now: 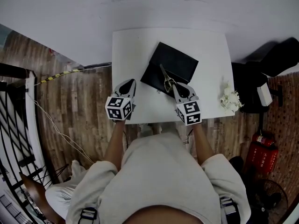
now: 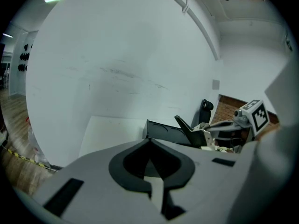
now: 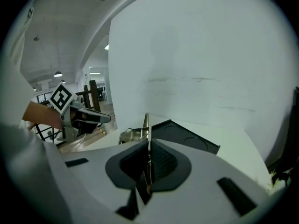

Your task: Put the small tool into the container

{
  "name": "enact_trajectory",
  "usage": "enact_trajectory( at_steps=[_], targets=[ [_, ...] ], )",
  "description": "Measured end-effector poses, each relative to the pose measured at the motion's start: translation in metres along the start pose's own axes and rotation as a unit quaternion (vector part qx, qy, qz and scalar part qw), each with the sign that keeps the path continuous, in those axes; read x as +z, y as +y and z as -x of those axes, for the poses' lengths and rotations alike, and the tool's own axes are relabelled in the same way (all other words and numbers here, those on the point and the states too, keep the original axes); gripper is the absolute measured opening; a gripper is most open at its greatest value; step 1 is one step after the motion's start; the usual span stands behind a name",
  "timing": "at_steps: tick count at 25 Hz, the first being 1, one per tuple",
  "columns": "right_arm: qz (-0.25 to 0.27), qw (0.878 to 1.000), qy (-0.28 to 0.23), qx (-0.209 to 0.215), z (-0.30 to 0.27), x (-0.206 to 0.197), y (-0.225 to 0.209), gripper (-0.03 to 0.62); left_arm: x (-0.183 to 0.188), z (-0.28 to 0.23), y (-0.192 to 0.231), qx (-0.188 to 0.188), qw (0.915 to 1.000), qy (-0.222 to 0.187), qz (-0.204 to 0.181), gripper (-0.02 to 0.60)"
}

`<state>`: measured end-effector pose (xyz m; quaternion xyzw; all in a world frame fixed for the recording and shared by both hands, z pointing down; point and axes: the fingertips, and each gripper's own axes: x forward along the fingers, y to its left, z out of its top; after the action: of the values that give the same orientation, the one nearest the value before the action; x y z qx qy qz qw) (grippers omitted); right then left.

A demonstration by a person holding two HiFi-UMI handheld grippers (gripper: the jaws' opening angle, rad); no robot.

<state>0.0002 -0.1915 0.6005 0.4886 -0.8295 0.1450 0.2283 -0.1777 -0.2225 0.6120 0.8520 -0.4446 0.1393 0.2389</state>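
Observation:
A black, flat container [image 1: 174, 64] lies at an angle in the middle of the white table [image 1: 208, 50]. My right gripper [image 1: 175, 85] hovers at its near edge, shut on a small metal tool [image 1: 166, 78] that points out over the container. In the right gripper view the thin tool [image 3: 146, 125] stands edge-on between the pads, with the container [image 3: 187, 136] just beyond. My left gripper [image 1: 129, 81] hangs over the table's left front, to the left of the container and apart from it. Its jaws [image 2: 150, 141] meet with nothing between them.
A white crumpled bunch [image 1: 230, 98] sits at the table's right edge. A black chair [image 1: 275, 55] and a red fire extinguisher [image 1: 259, 155] stand on the floor to the right. A white wall rises behind the table. White cables [image 1: 51, 122] run over the wooden floor at left.

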Motion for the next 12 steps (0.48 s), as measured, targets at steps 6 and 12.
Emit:
enact_trajectory(
  at_steps=[6, 12],
  targets=[
    [0.071, 0.997, 0.026, 0.007, -0.009, -0.002, 0.012, 0.005, -0.005, 0.006, 0.005, 0.007, 1.0, 0.002, 0.003, 0.012],
    [0.142, 0.989, 0.047, 0.012, -0.022, -0.006, 0.019, 0.005, -0.006, 0.004, 0.006, 0.01, 0.9999, 0.001, 0.006, 0.012]
  ],
)
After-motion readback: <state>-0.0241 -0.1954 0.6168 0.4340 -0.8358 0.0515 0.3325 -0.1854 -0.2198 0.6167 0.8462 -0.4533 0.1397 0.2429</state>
